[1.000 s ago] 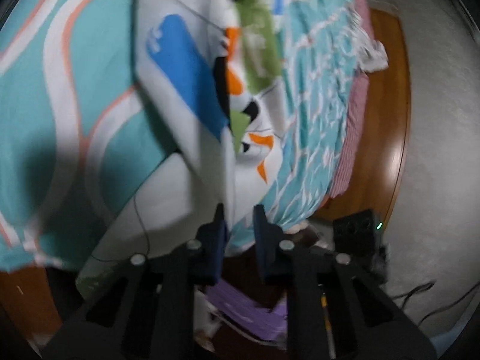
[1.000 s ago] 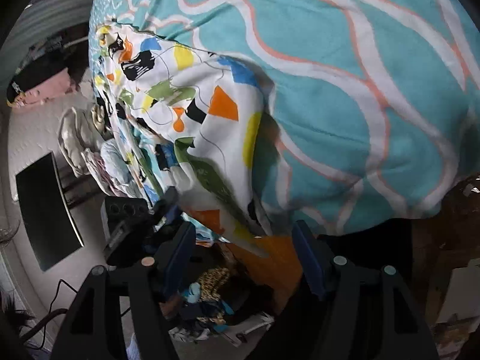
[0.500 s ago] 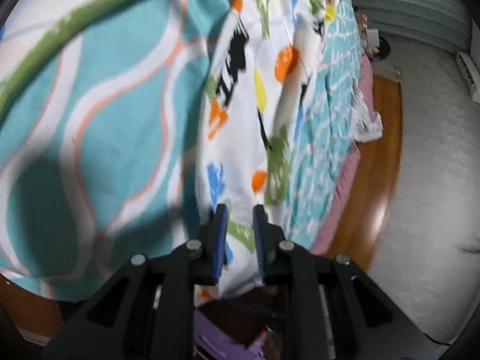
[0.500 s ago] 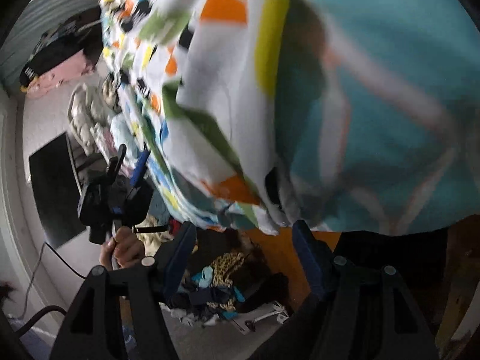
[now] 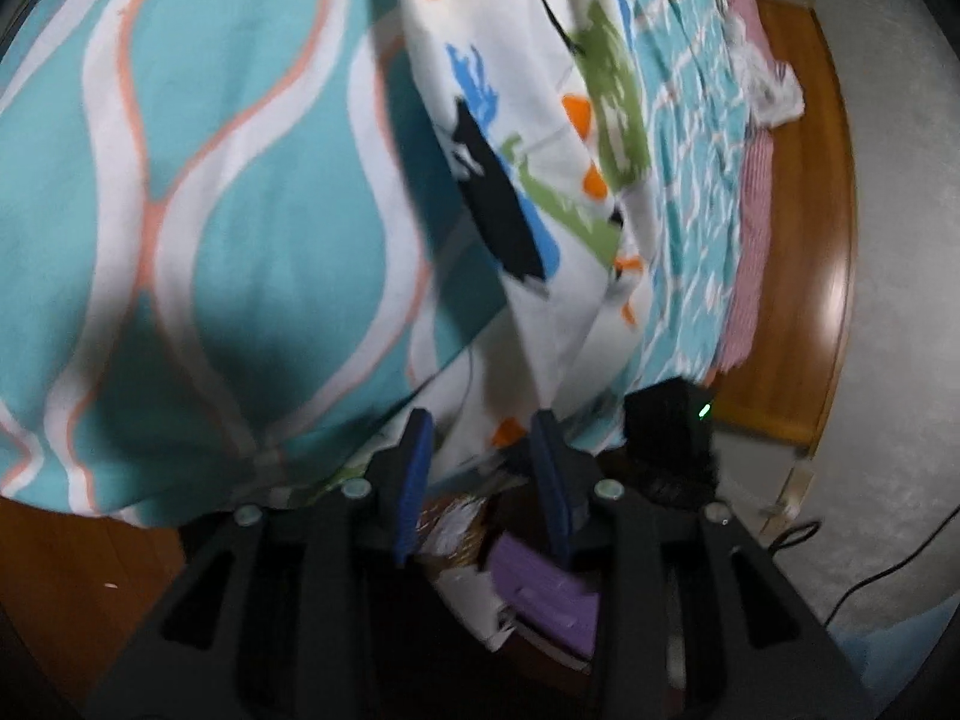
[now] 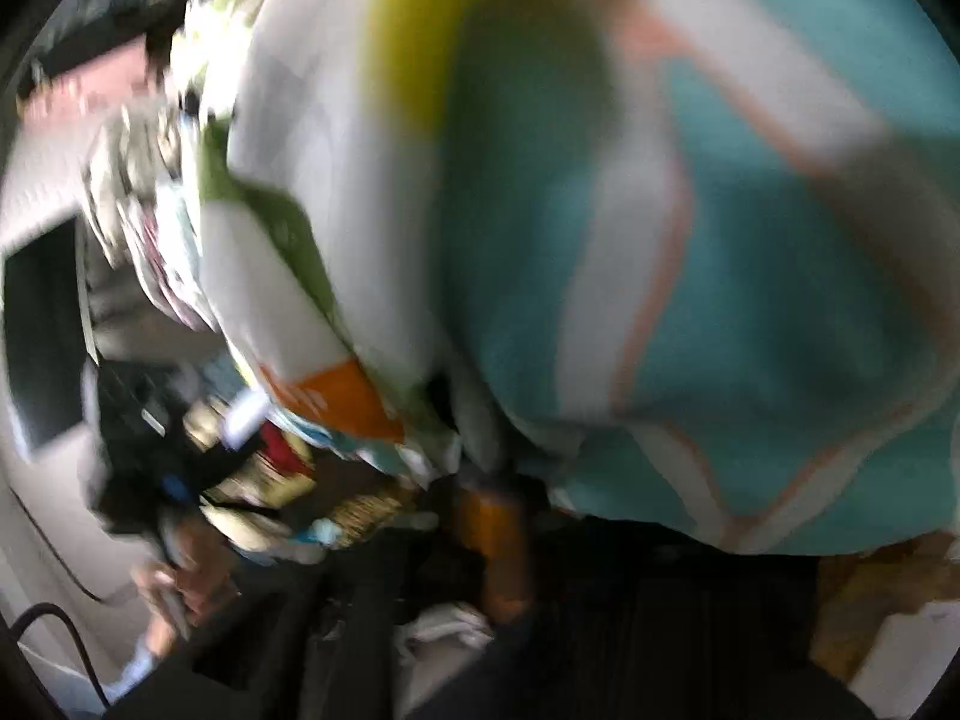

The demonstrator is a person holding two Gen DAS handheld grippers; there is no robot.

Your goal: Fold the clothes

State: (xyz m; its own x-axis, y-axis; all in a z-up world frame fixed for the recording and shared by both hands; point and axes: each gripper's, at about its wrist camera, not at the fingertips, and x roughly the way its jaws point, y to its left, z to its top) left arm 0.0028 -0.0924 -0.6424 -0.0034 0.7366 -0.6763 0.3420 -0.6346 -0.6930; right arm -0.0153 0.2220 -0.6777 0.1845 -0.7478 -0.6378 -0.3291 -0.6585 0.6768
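A white garment (image 5: 528, 138) printed with orange, blue, green and black shapes lies on a teal bedspread (image 5: 240, 192) with white and orange wavy lines. Its lower edge hangs between the fingers of my left gripper (image 5: 483, 441), whose blue-padded jaws stand apart and do not pinch the cloth. In the blurred right wrist view the same garment (image 6: 312, 192) drapes over the bedspread (image 6: 750, 300). The right gripper's fingers are not in view there.
A wooden bed frame (image 5: 798, 228) and grey floor lie to the right. A purple object (image 5: 540, 588) and clutter sit below the bed edge. The right wrist view shows floor clutter (image 6: 288, 480), a hand holding the other gripper (image 6: 180, 576), and a dark screen (image 6: 42, 330).
The left gripper's jaws have opened from nearly shut, and the garment edge now hangs loose between them. The right wrist view has swung and blurred, and its fingers have left the frame.
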